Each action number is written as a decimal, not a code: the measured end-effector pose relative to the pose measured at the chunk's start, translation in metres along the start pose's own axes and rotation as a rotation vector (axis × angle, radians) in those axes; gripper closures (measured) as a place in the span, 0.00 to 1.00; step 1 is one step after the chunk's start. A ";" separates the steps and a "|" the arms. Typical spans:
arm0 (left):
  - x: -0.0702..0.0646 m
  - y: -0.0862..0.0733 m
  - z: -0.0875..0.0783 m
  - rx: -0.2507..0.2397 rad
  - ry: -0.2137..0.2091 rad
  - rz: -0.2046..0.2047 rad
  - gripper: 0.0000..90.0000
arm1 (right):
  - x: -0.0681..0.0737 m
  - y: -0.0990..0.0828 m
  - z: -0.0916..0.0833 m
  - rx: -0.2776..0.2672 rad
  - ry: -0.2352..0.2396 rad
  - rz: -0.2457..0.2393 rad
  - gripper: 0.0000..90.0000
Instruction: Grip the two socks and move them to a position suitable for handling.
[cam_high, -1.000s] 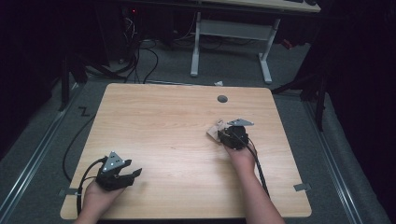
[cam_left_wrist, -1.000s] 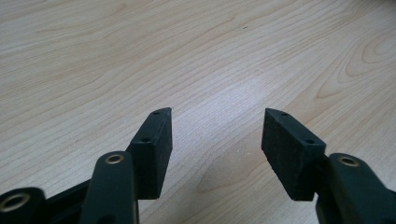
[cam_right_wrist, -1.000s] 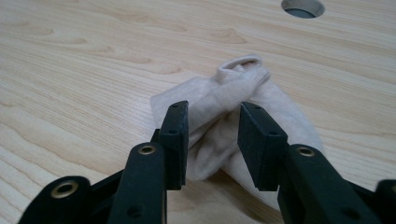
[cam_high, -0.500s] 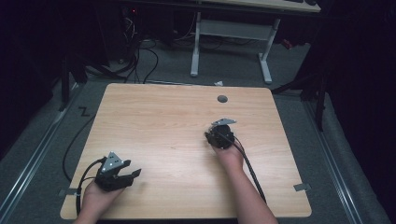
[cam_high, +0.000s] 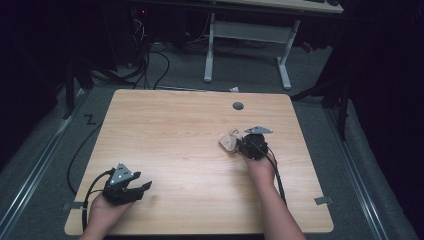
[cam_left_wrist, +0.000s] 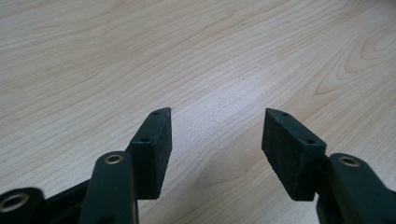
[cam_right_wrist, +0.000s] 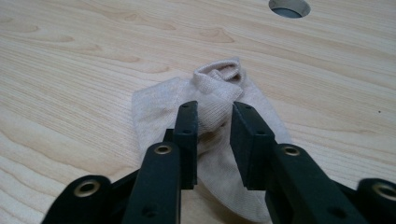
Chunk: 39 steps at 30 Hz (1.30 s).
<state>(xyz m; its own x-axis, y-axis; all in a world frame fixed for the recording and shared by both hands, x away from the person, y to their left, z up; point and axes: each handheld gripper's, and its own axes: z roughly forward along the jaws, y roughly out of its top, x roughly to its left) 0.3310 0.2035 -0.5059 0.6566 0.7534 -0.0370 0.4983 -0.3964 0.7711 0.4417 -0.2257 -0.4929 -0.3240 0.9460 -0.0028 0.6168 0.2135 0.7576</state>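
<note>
Sock (cam_right_wrist: 219, 140) near end hidden behind jaws; grip itself can't tell.

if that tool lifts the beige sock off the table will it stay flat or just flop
The sock will probably flop: it is thin knit cloth, already bunched and folded at its cuff. It looks light, so it should lift easily. The right tool has just been closing with a ridge of fabric between its jaws; held by so little, the rest would likely dangle.

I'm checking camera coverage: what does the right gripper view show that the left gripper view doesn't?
Right gripper view: a beige sock lying on the table, a fold of it between the right gripper jaws, which have just been closing, plus a round cable hole. Left gripper view: the left gripper open over bare wood. Both: the light wooden table.
</note>
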 end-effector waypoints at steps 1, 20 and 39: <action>0.000 0.000 0.000 0.000 -0.002 -0.002 0.48 | 0.000 0.000 0.000 -0.005 0.009 0.011 0.76; 0.000 -0.001 0.000 0.000 0.000 -0.001 0.48 | 0.015 0.002 0.011 0.022 -0.018 -0.044 0.92; -0.001 0.000 0.002 0.007 -0.004 0.003 0.48 | 0.010 0.021 -0.046 -0.135 0.004 -0.051 0.91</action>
<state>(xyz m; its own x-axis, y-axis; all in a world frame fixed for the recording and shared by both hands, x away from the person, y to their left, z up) 0.3312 0.2013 -0.5076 0.6604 0.7500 -0.0374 0.5003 -0.4024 0.7667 0.4184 -0.2226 -0.4472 -0.3551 0.9339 -0.0409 0.4975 0.2259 0.8375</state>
